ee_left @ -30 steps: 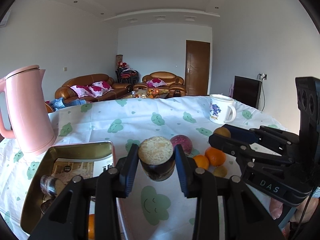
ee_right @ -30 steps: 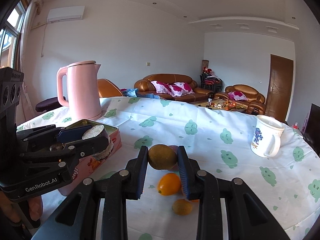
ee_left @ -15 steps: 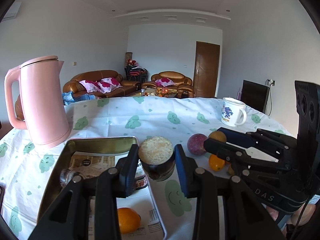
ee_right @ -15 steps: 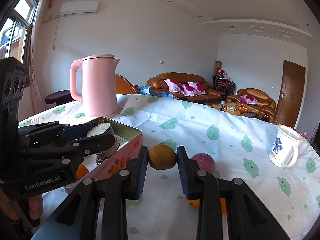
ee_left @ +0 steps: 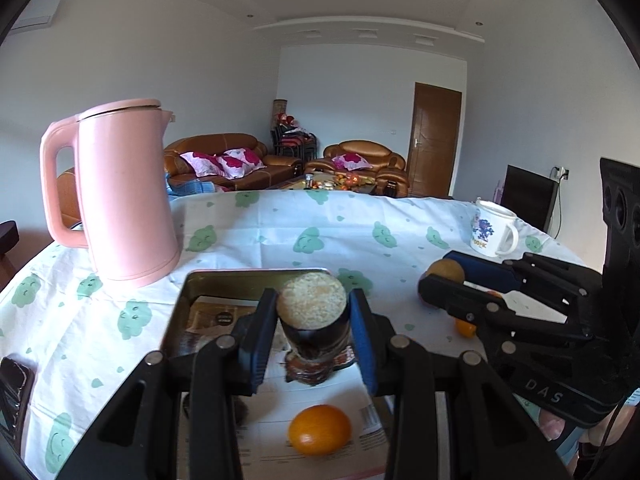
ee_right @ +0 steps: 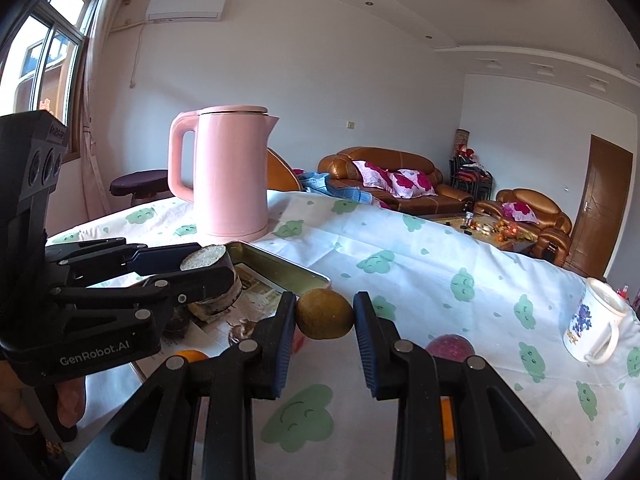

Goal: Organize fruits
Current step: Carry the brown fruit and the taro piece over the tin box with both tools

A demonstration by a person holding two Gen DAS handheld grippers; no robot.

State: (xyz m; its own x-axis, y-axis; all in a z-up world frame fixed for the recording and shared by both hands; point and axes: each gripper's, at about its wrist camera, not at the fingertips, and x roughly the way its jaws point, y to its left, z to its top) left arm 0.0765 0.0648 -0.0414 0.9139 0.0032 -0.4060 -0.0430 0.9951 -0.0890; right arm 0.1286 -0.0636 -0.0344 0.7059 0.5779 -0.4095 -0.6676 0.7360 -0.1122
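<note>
My left gripper (ee_left: pixel 313 320) is shut on a dark-skinned cut fruit with a pale grainy face (ee_left: pixel 312 304) and holds it over the metal tin (ee_left: pixel 224 280), which has an orange (ee_left: pixel 320 430) in it. My right gripper (ee_right: pixel 325 322) is shut on a brown round fruit (ee_right: pixel 325 314) just right of the tin's rim (ee_right: pixel 288 268). The right gripper shows in the left wrist view (ee_left: pixel 442 280); the left gripper shows in the right wrist view (ee_right: pixel 200 268). A purple-red fruit (ee_right: pixel 450 347) and an orange fruit (ee_left: pixel 465 327) lie on the tablecloth.
A tall pink kettle (ee_left: pixel 120 196) stands behind the tin at the left. A white mug (ee_right: pixel 592 328) stands at the right. A dark phone-like object (ee_left: pixel 12 392) lies at the table's left edge. Sofas and a door are far behind.
Both grippers have moved left with their fruits. The left one now hangs over the tin; the right one has come up to the tin's right rim.
</note>
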